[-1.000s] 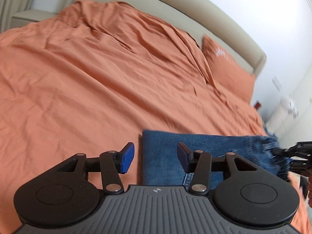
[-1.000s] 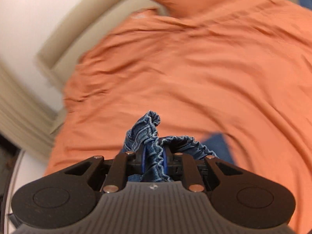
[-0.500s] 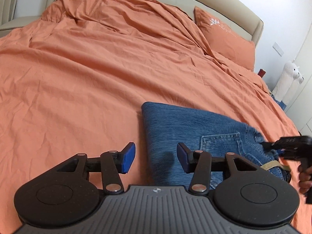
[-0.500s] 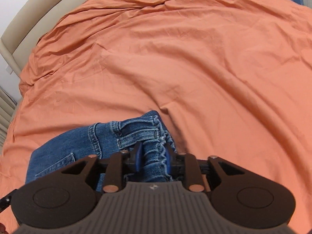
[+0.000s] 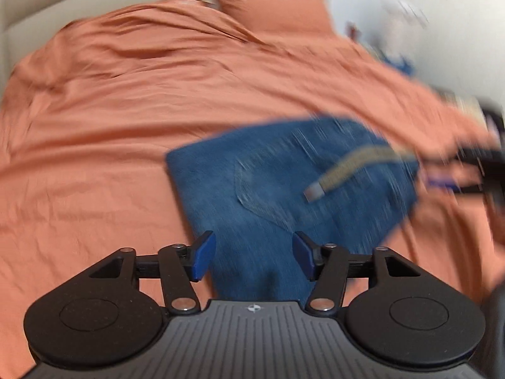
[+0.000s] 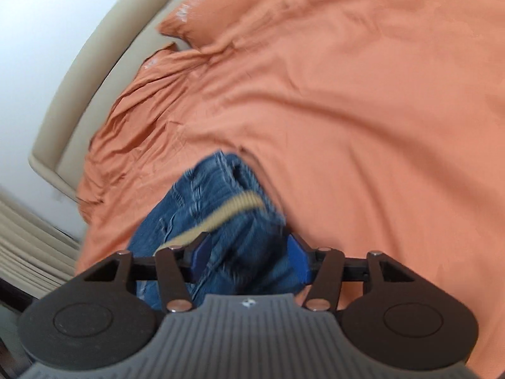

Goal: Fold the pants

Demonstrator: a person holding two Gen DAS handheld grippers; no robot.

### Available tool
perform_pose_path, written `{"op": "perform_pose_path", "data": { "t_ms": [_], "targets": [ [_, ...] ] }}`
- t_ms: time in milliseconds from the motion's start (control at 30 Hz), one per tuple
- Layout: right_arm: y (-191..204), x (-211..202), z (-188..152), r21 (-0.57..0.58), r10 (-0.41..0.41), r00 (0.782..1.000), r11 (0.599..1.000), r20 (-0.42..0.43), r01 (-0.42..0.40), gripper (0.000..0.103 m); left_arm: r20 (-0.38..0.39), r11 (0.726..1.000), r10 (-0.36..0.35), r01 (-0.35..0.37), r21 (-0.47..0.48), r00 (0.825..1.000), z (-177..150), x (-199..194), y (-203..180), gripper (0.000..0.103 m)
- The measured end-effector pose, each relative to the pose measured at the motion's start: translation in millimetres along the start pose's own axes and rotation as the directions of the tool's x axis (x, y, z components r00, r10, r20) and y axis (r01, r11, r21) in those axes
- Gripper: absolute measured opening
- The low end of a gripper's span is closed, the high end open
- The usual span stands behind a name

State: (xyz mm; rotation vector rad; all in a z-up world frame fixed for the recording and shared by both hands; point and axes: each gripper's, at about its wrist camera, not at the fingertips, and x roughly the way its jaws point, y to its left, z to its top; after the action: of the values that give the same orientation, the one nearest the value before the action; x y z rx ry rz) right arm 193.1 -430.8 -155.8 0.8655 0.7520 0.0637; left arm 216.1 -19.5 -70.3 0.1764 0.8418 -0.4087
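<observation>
- Folded blue jeans (image 5: 284,183) are lying on an orange bedspread (image 5: 110,132), the left gripper (image 5: 254,260) hovering wide over them, a tan belt (image 5: 344,170) trailing across.
- The right gripper (image 6: 249,262), its jaws just opening, is straddling the bunched waistband, hiding the far pocket.

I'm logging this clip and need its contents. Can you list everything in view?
jeans: one, blue, folded on the bed.
belt: one, tan, lying across the jeans.
bedcover: one, orange, spread over the bed.
pillow: one, orange, at the headboard.
headboard: one, beige, behind the pillow.
curtain: beige, pleated, beside the bed.
left gripper: black with blue pads, jaws apart over the jeans, nothing clamped; it has just opened wider.
right gripper: same make, jaws just opened, denim between them but no longer pinched.
</observation>
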Motion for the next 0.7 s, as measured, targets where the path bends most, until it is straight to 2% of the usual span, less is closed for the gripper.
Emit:
{"op": "perform_pose_path", "data": {
  "t_ms": [67, 200, 233, 267, 333, 367, 400, 467, 533, 600, 700],
  "targets": [
    [-6.5, 7.4, -2.0, 0.034, 0.042, 0.999, 0.999, -0.029, -0.041, 0.048, -0.059, 0.995, 0.007, -0.002, 0.098, 0.998, -8.9, -2.3, -16.9, 0.070],
    [-1.9, 19.3, -4.8, -0.002, 0.063, 0.997, 0.998, -0.051, -0.063, 0.045, -0.173, 0.975, 0.050, -0.010, 0.222, 0.984, -26.8, 8.4, -43.6, 0.072],
    [-2.6, 21.3, -5.4, 0.000, 0.070, 0.996, 0.998, -0.050, -0.070, 0.045, -0.192, 0.970, 0.077, -0.029, 0.243, 0.978, -29.7, 14.2, -48.7, 0.072],
    [-4.0, 22.7, -5.0, 0.007, 0.081, 0.995, 0.997, -0.050, -0.080, 0.044, -0.206, 0.963, 0.132, -0.076, 0.258, 0.970, -31.2, 23.0, -52.3, 0.072],
    [-8.3, 24.0, -2.3, 0.024, 0.100, 0.994, 0.995, -0.046, -0.099, 0.040, -0.224, 0.953, 0.212, -0.151, 0.261, 0.951, -31.6, 38.6, -55.0, 0.065],
    [-9.6, 23.5, -1.3, 0.028, 0.109, 0.993, 0.994, -0.042, -0.108, 0.031, -0.237, 0.952, 0.232, -0.171, 0.253, 0.943, -32.0, 43.6, -53.6, 0.053],
    [-11.8, 21.7, 0.2, 0.028, 0.108, 0.993, 0.994, -0.037, -0.107, 0.024, -0.255, 0.951, 0.244, -0.178, 0.254, 0.936, -31.6, 47.6, -51.5, 0.036],
    [-11.8, 15.5, 2.1, 0.028, 0.141, 0.990, 0.990, -0.026, -0.140, 0.013, -0.268, 0.944, 0.246, -0.168, 0.283, 0.931, -31.9, 48.5, -52.2, 0.024],
    [-6.2, 3.7, 2.3, 0.002, 0.200, 0.980, 0.980, -0.008, -0.200, 0.011, -0.266, 0.929, 0.279, -0.190, 0.317, 0.923, -33.8, 45.8, -50.9, 0.021],
    [2.6, -5.6, 1.8, -0.049, 0.219, 0.976, 0.974, -0.007, -0.220, 0.010, -0.284, 0.936, 0.275, -0.188, 0.296, 0.919, -35.1, 46.8, -43.7, 0.021],
    [-3.6, 3.7, -3.7, -0.037, 0.089, 0.995, 0.995, -0.042, -0.091, 0.009, -0.312, 0.946, 0.264, -0.183, 0.267, 0.912, -39.4, 54.2, -38.2, 0.021]
  ]
}}
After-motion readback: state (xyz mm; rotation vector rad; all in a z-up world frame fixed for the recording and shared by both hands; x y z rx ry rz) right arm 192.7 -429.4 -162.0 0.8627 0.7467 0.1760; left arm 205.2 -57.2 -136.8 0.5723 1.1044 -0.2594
